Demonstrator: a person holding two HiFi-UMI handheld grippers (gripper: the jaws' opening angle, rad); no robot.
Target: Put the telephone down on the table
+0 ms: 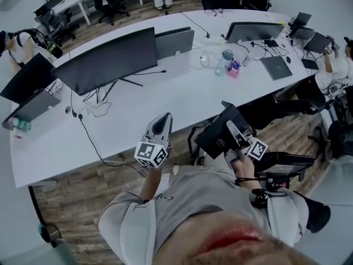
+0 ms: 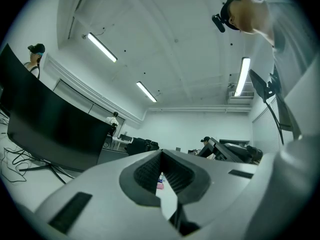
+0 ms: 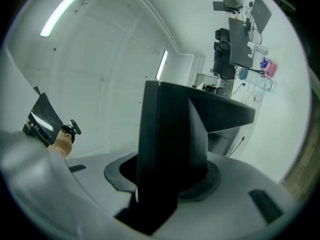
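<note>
In the head view my right gripper [image 1: 231,131] is held in the air just off the near edge of the long white table [image 1: 165,101], shut on a black telephone [image 1: 218,134]. The right gripper view has the telephone [image 3: 170,149] standing upright between the jaws and filling the middle; the table lies beyond it at the right. My left gripper [image 1: 161,121] hangs to the left of the phone, near the table's front edge. Its jaws [image 2: 162,176] are shut with nothing between them.
A large dark monitor [image 1: 107,59] stands at the table's middle left with cables [image 1: 91,139] trailing over the front edge. A bottle [image 1: 223,62], a pink item [image 1: 234,68] and a laptop [image 1: 276,68] lie further right. People sit at both ends.
</note>
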